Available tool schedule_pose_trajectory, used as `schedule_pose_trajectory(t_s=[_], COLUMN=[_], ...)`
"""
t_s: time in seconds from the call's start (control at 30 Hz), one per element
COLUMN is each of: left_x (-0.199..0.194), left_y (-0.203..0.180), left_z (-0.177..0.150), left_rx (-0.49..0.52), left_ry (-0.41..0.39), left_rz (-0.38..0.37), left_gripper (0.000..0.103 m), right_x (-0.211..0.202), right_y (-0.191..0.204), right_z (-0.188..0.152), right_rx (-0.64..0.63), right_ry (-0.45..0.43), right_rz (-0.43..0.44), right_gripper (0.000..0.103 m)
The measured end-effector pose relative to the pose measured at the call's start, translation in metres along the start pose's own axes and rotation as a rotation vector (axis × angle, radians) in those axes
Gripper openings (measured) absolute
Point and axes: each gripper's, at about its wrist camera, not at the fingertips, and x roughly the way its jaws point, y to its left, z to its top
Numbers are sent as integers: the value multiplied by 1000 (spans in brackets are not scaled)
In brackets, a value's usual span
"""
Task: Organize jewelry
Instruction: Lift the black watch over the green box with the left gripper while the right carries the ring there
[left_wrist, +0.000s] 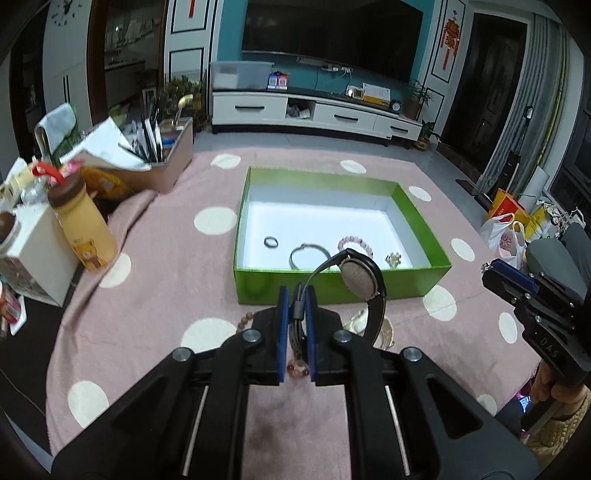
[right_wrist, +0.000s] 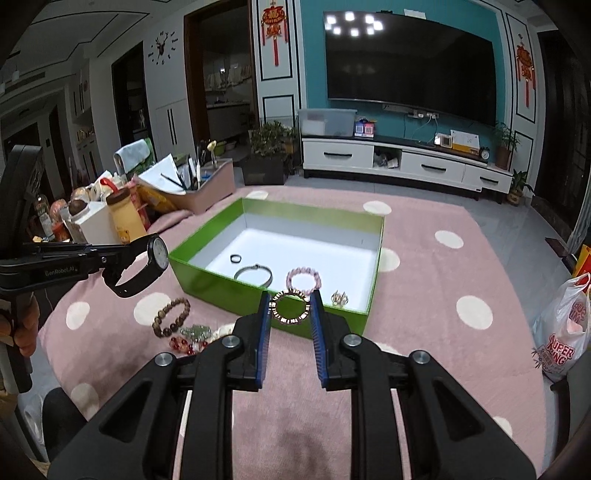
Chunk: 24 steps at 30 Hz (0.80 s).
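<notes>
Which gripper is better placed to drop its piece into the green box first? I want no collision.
Right. The right gripper, holding the studded bracelet, hangs at the green box's near wall; the left gripper, holding the watch, sits further back.

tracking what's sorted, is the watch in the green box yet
Not yet: the left gripper holds the watch above the cloth, outside the box.
</notes>
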Motion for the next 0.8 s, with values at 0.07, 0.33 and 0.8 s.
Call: schedule_pose_trajectory(t_s=[0.07, 0.33, 0.8], left_x=[-3, -10, -9], left_y=[-4, -16, -37], left_z=[4, 22, 45], left_rx=[12, 54, 114], left_ry=[-12, -58, -114], left_rz=[7, 39, 68], left_gripper=[8, 8, 8], right_x=[-3, -15, -16], right_y=[-1, -6, -10], right_z=[5, 25, 43], right_rx=[-1, -1, 1], right_ry=[-12, -70, -110], right_rz=[-2, -15, -28], right_gripper=[21, 21, 21])
